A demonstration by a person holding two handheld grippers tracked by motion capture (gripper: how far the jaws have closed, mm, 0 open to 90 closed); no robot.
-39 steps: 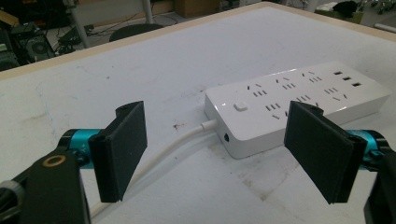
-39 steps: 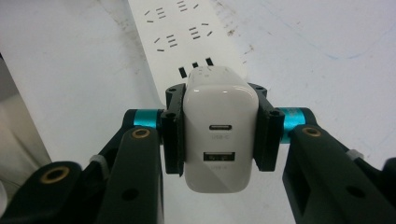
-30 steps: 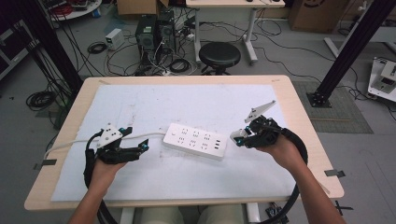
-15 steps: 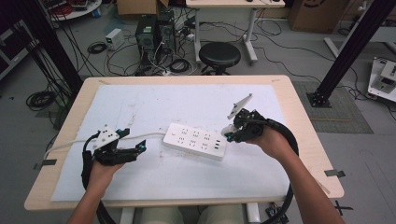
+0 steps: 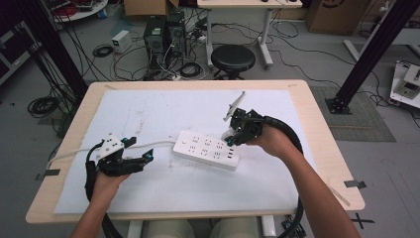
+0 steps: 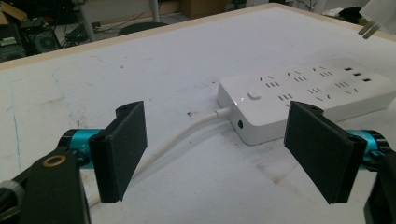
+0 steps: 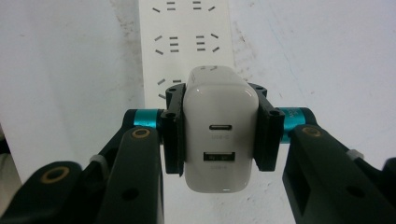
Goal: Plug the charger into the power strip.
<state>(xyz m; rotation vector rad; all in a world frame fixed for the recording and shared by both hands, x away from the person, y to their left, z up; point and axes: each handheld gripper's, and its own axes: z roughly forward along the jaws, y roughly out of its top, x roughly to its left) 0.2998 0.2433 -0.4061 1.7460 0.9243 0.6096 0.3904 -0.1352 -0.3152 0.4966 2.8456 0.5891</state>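
Note:
A white power strip (image 5: 205, 149) (image 6: 308, 95) (image 7: 187, 42) lies mid-table, its white cable (image 6: 187, 135) running off to the left. My right gripper (image 5: 236, 135) (image 7: 217, 135) is shut on a white USB charger (image 7: 217, 135) (image 5: 229, 135), holding it just above the strip's right part. The charger's two ports face the camera in the right gripper view. My left gripper (image 5: 141, 148) (image 6: 224, 151) rests on the table left of the strip, open, with the cable passing between its jaws untouched. The charger's prongs (image 6: 366, 30) peek in at the top right of the left gripper view.
A white sheet (image 5: 163, 114) covers the wooden table (image 5: 327, 148). Behind the table are a black stool (image 5: 233, 58), computer towers (image 5: 161, 32) and tangled floor cables. A black frame post (image 5: 371, 54) stands at the right.
My right gripper has carried the charger leftward from the table's right side to over the strip's right part. The left gripper has stayed put.

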